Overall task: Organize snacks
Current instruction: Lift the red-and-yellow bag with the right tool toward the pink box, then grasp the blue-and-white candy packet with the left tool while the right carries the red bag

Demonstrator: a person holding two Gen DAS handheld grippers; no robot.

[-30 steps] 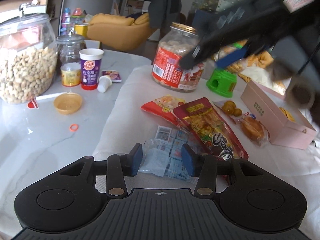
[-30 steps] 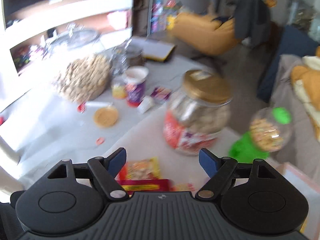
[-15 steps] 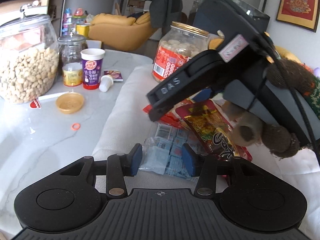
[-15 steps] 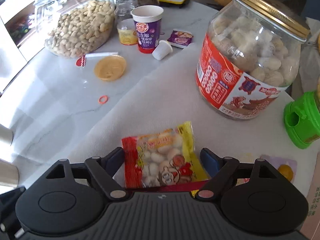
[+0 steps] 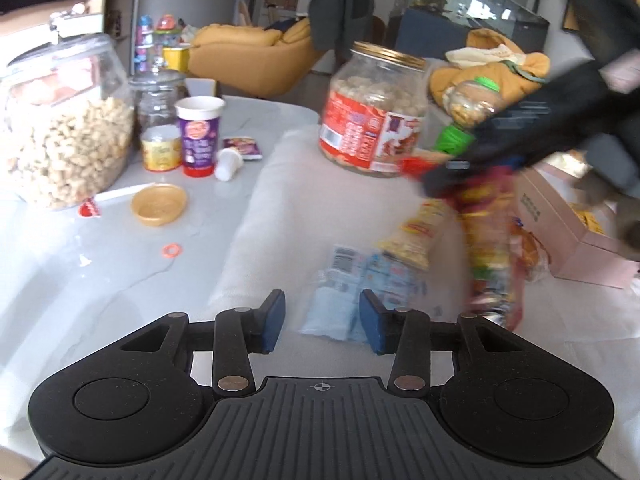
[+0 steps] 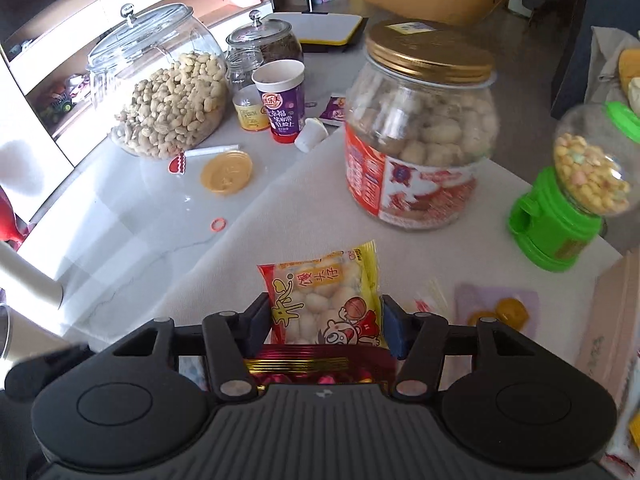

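Right gripper (image 6: 323, 326), tilted steeply down at the white cloth (image 6: 280, 216), has just been closing; its blue pads now press both sides of the yellow-and-red bun snack packet (image 6: 325, 300), a red packet (image 6: 320, 364) beneath it. Left gripper (image 5: 322, 322) angles down with jaws parted, having narrowed slightly, about a pale blue packet (image 5: 352, 292) lying on the cloth, pads apparently not pressing it.

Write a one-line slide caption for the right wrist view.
Right claw, jaws just closed, grips a yellow-and-red snack packet above the white cloth, with the gold-lidded jar behind.
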